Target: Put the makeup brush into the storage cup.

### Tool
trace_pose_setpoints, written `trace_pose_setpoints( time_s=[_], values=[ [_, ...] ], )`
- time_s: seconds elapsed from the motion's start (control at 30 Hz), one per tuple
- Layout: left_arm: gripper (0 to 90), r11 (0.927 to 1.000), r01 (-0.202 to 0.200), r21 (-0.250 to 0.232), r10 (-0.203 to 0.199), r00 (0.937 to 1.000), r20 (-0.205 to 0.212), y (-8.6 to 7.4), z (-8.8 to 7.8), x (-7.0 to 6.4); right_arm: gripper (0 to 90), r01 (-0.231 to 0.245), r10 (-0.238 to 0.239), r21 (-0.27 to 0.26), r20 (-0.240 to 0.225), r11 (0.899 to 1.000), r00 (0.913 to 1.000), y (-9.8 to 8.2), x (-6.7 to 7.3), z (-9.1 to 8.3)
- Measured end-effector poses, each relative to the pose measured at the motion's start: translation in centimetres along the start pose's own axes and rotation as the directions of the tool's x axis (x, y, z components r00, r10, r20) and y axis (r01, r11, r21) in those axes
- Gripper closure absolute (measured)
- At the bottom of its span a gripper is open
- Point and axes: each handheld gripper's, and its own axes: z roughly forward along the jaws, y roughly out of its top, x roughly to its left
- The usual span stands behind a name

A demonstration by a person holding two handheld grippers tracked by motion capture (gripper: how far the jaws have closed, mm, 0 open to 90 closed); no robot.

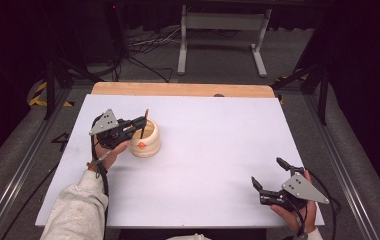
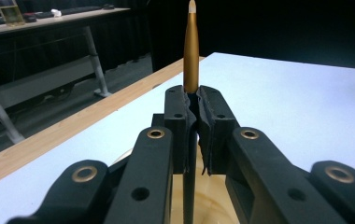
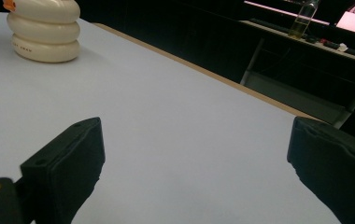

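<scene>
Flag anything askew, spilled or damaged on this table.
Nothing stands out. The cream holder stands upright on the white table; the left gripper grips a pen upright over it, and the right gripper rests open, apart.

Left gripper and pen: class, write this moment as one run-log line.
left gripper: shut on pen, upright over cream holder | right gripper: open, empty | white table
</scene>
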Motion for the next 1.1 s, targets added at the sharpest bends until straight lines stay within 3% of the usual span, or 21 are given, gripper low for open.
trace_pose_setpoints(
  time_s=[0.3, 0.4, 0.5, 0.57, 0.67, 0.77, 0.87, 1.1],
  values=[
    [77.8, 0.9999, -0.012, 0.0, 0.012, 0.9997, -0.022, 0.2, -0.2, -0.1, 4.6, -0.008, 0.008, 0.002, -0.003, 1.0, 1.0, 0.0, -0.1, 0.0],
    [68.3, 0.9999, -0.014, 0.004, 0.014, 0.9992, -0.036, 0.4, -0.4, -0.2, 4.6, -0.007, 0.007, 0.003, -0.002, 1.0, 1.0, -0.1, -0.1, 0.1],
    [65.4, 0.9992, -0.04, 0.005, 0.04, 0.9982, -0.045, 0.7, -0.9, -0.5, 4.6, -0.003, 0.003, 0.003, -0.003, 1.0, 1.0, 0.0, 0.0, 0.1],
    [57.5, 0.9989, -0.047, 0.005, 0.047, 0.9975, -0.053, 0.9, -1.4, -0.6, 4.6, -0.003, 0.003, 0.004, -0.003, 1.0, 1.0, 0.0, 0.0, 0.1],
    [48.2, 0.9978, -0.065, 0.011, 0.066, 0.993, -0.098, 1.2, -2.4, -0.8, 4.6, -0.003, 0.003, 0.005, -0.003, 1.0, 1.0, -0.1, 0.0, 0.1],
    [38.4, 0.9977, -0.067, -0.001, 0.067, 0.9931, -0.096, 1.3, -3.2, -0.7, 4.6, 0.002, -0.002, 0.006, -0.003, 1.0, 1.0, 0.0, 0.0, 0.1],
    [33.7, 0.9965, -0.084, 0.004, 0.084, 0.9921, -0.093, 1.4, -3.9, -0.8, 4.6, -0.001, 0.001, 0.008, -0.004, 1.0, 1.0, -0.1, 0.0, 0.1],
    [23.8, 0.9969, -0.079, 0.004, 0.079, 0.9896, -0.12, 1.5, -5.1, -0.9, 4.6, 0.001, -0.001, 0.009, 0.0, 1.0, 1.0, -0.1, 0.0, 0.2]
  ],
)
